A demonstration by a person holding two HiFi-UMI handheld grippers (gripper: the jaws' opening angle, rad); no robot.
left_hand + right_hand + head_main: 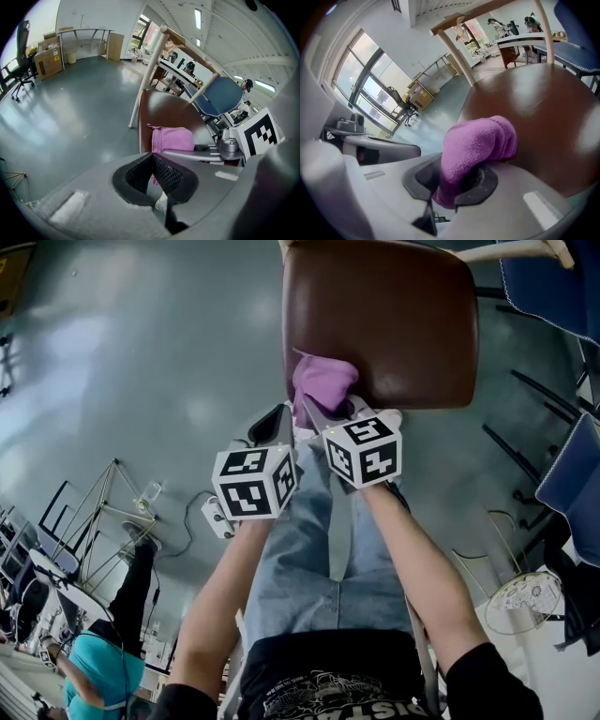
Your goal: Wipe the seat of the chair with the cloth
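The chair's brown seat (394, 315) is at the top of the head view, straight ahead of my legs. A purple cloth (323, 381) lies bunched on its near left edge. My right gripper (325, 414) is shut on the cloth's near end; in the right gripper view the cloth (480, 143) bulges out of the jaws (459, 180) onto the seat (543, 103). My left gripper (272, 426) hangs just left of the seat's near corner, off the seat, shut and holding nothing (157, 180). From there the cloth (171, 139) and seat (164, 110) lie ahead to the right.
The chair's pale wooden back frame (152, 70) rises at the seat's far side. Blue chairs (553, 277) and dark metal frames crowd the right. A wire stand (112, 502) and cables lie on the grey floor at left. A person in teal (94, 671) is at bottom left.
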